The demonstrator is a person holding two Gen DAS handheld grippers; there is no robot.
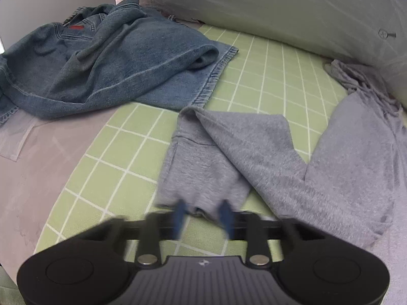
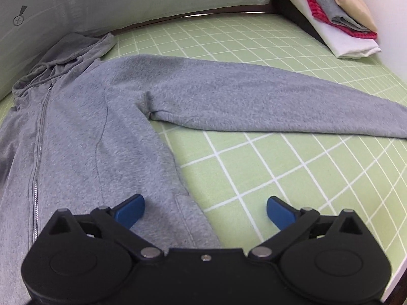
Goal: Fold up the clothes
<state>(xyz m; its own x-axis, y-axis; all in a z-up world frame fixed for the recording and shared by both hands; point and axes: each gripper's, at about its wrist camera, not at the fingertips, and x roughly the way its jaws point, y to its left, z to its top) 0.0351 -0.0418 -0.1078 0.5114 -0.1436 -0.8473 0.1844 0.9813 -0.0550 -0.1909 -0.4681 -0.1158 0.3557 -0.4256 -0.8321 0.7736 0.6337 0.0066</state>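
A grey zip hoodie [image 2: 101,127] lies front up on the green grid mat [image 2: 279,172], its hood toward the back wall. One sleeve [image 2: 254,96] stretches out to the right. In the left wrist view the other sleeve [image 1: 216,157] is folded over on itself, cuff nearest me. My left gripper [image 1: 203,216] is motion-blurred, with its blue fingers drawn close on that cuff's edge and grey cloth filling the narrow gap. My right gripper [image 2: 204,208] stands wide open above the hoodie's bottom hem: one fingertip over the cloth, the other over bare mat, nothing gripped.
A crumpled blue denim garment [image 1: 114,58] lies at the back left, partly on a pinkish cloth [image 1: 38,165]. A stack of folded clothes [image 2: 338,12] sits at the back right corner. A pale padded wall [image 1: 279,12] borders the far side.
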